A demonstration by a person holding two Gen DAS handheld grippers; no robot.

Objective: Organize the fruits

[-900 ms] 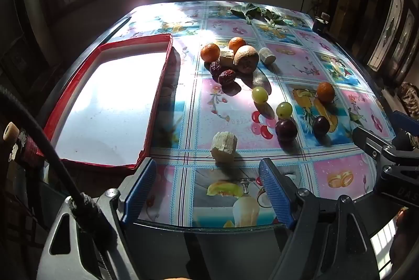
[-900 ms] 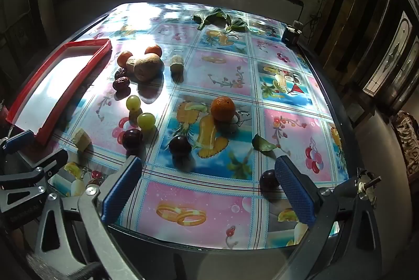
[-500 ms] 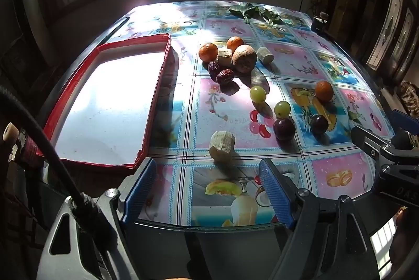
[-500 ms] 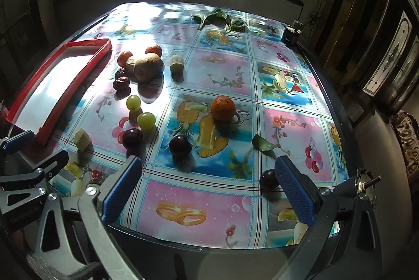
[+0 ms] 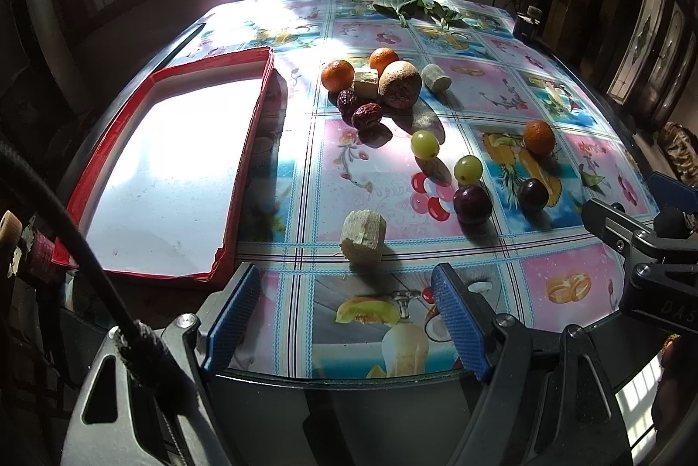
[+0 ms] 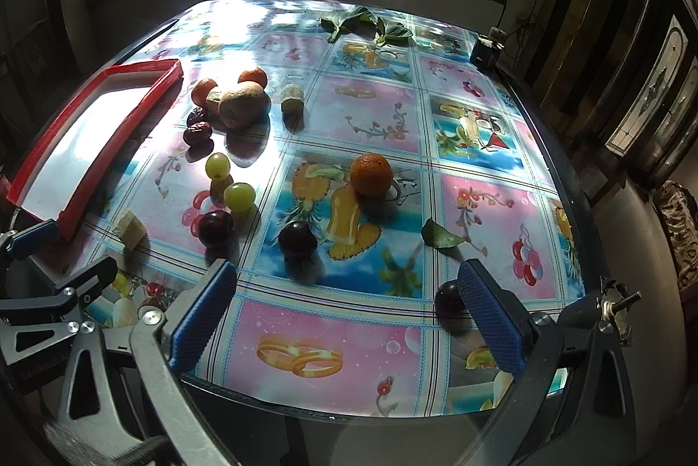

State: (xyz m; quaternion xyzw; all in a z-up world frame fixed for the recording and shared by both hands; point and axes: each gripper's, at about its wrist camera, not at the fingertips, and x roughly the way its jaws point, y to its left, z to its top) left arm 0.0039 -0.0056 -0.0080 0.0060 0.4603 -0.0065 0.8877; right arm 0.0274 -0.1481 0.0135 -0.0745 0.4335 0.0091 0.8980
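Both hand-held grippers, left (image 5: 344, 309) and right (image 6: 344, 313), stand open and empty; the green grapes (image 5: 424, 144) look soft and slippery, so grip gently around the middle.

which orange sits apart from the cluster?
The orange on the pineapple print, alone mid-table; the other two oranges flank the brown fruit by the tray.

Each camera rides behind its own tool, looking forward and steeply down from the table's (image 5: 567, 104) near edge. The left tool (image 5: 347, 320) faces the tray (image 5: 244, 160) side; the right tool (image 6: 347, 317) views farther right. Both views share the scattered fruit ahead.
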